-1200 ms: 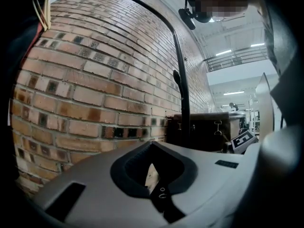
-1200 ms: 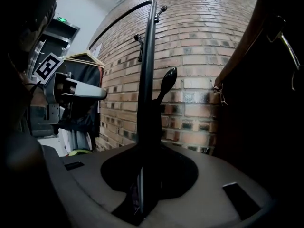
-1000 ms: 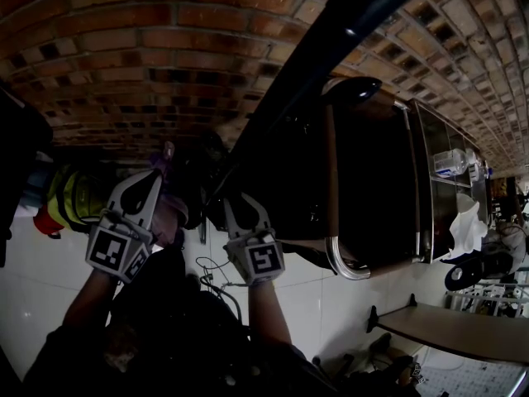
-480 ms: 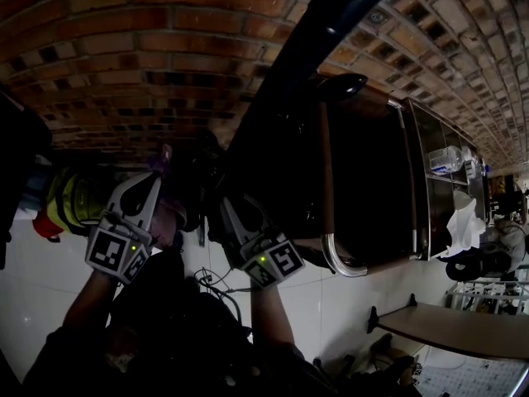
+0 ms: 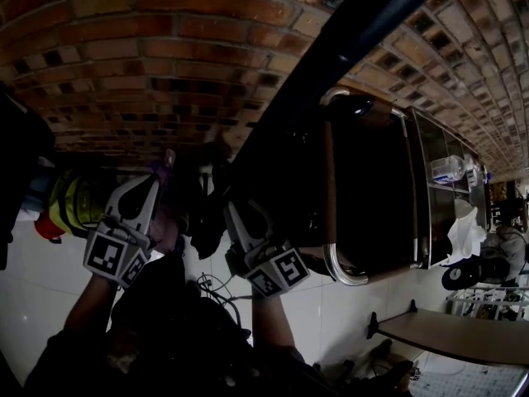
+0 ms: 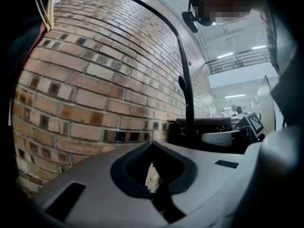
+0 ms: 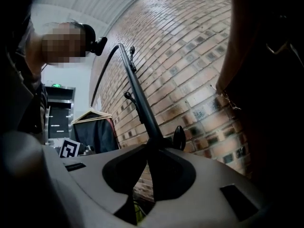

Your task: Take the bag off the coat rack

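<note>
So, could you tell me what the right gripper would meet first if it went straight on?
Most likely the coat rack's black pole, rising just beyond the jaws of the right gripper; depth is unclear.

Head view and both close tool views share the brick wall and coat rack.

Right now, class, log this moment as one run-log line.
bag: hanging on coat rack | left gripper: raised, jaws together | right gripper: raised beside bag, grip unclear
</note>
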Motion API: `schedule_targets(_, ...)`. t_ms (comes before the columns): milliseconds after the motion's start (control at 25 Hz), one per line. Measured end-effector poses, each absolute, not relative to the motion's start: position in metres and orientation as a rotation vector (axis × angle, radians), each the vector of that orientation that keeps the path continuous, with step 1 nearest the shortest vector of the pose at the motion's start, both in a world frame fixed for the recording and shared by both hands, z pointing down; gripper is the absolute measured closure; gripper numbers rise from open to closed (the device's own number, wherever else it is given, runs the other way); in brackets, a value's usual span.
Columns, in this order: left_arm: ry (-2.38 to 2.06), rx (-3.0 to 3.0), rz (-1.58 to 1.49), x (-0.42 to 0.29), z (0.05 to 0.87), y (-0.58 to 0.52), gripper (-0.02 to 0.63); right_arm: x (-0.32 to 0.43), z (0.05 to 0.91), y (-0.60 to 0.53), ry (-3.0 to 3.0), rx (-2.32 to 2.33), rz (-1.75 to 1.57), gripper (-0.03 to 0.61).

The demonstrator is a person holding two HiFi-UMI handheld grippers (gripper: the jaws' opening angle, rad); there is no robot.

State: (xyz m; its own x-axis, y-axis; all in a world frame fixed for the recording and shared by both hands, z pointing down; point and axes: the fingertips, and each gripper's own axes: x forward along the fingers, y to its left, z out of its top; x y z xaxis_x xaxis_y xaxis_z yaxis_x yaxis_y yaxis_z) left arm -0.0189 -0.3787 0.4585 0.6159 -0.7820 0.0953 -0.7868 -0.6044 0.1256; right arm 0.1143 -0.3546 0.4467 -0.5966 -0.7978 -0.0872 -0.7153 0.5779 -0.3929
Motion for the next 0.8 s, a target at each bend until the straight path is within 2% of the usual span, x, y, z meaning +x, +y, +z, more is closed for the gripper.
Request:
schedule_targets(480,-1.323,2.687,0.013,-0.027,0.449,-0.385,0.598,0.122,0.378,-0.356,2.535,-1.243,-0.321,0.495)
schedule_targets(800,-1.326,2.704,0.003,-0.028,0.438,-0.385,0.598,0.161,0.334,-0.351,2.388,-1.28,-0.259,0.495)
